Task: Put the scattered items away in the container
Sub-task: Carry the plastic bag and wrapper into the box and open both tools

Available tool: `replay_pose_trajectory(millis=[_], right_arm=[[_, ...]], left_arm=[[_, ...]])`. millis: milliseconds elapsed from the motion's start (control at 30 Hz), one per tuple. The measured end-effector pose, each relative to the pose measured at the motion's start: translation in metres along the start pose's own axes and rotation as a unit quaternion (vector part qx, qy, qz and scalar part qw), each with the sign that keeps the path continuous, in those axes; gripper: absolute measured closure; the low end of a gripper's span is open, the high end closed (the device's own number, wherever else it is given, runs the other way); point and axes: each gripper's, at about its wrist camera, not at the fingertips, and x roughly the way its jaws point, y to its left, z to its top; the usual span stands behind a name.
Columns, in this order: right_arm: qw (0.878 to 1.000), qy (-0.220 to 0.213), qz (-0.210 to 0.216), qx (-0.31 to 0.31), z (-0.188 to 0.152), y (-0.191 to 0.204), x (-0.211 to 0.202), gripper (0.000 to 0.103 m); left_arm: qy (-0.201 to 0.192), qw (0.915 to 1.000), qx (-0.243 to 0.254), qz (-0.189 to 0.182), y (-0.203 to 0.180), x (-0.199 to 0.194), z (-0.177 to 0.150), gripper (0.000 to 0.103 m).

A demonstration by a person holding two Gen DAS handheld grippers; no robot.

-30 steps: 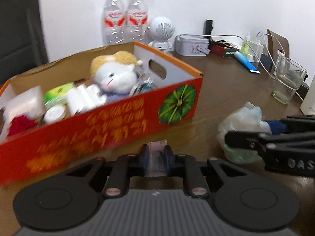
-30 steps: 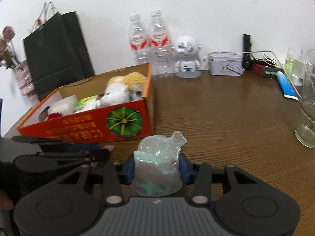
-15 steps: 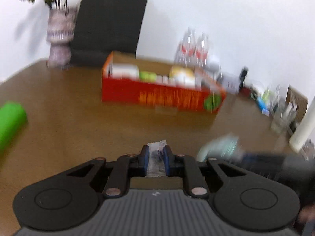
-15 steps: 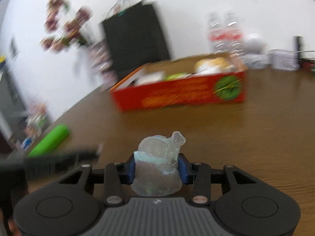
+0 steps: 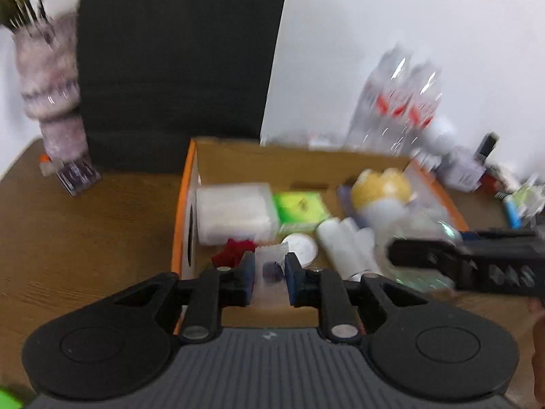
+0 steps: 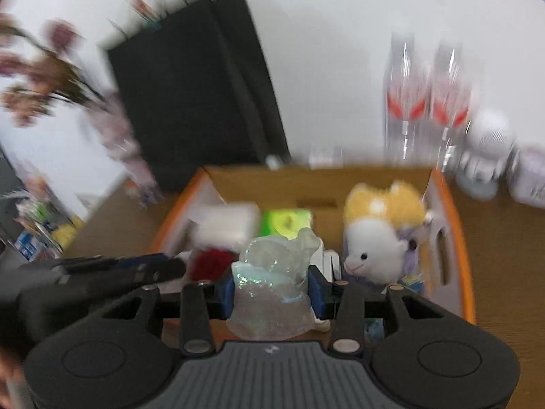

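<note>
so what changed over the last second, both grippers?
Both swung out over the table and came back, now over the open box. The left gripper still pinches the small sachet; the right gripper still grips the clear bag. Nothing released, box contents unchanged.

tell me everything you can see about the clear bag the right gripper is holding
The clear bag is a soft, crinkled plastic pouch, see-through with a pale teal, glittery sheen. Its top bunches into a knot-like nub leaning right. The right gripper is shut on its middle, blue pads pressing both sides, so it stands upright. It hangs over the near edge of the orange box, in front of the plush toy. The view is blurred, so its contents are unclear.
</note>
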Motion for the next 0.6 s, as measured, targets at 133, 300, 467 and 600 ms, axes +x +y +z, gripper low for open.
replay_pose_trajectory(millis=[133,300,467,600], right_arm=[[0.999,0.046,0.008,0.022,0.006,-0.009,0.031,0.044],[0.997,0.059,-0.012,0.037,0.004,-0.035,0.016,0.034],[0.991,0.099,-0.084,0.037,0.0,-0.061,-0.009,0.025],[0.987,0.13,-0.081,0.046,-0.016,-0.065,-0.014,0.023]], left_arm=[[-0.023,0.9997,-0.004,0.008,0.01,0.001,-0.003,0.045],[-0.017,0.9998,-0.004,0.014,0.014,-0.006,0.002,0.038],[-0.002,0.9994,-0.025,0.025,0.013,-0.012,0.005,0.027],[0.007,0.9991,-0.034,0.026,0.004,-0.022,0.003,0.016]])
